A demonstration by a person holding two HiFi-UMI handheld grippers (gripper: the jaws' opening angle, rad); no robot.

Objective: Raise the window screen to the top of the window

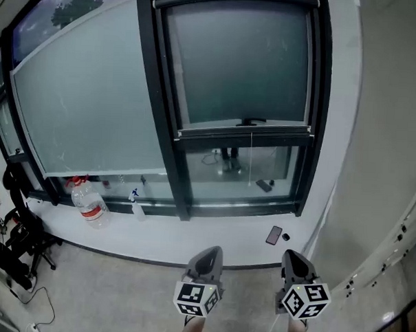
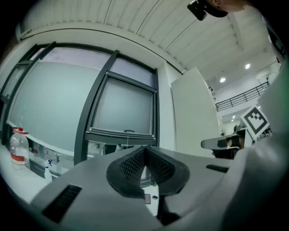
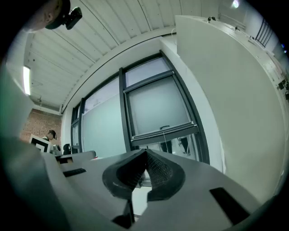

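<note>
office-like room: frosted glazing (image 1: 94, 102), panelled ceiling (image 2: 135, 20).

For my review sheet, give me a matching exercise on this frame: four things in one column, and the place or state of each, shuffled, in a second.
Things
1. water bottle
2. phone
3. window screen's bottom bar
4. left gripper

Places or states
A. jaws together, nothing between them
B. lies flat on the sill, towards its right end
C. stands on the sill, towards its left end
D. runs level across the right-hand window, low down

Pairs: 1-C; 2-B; 3-D; 4-A
</note>
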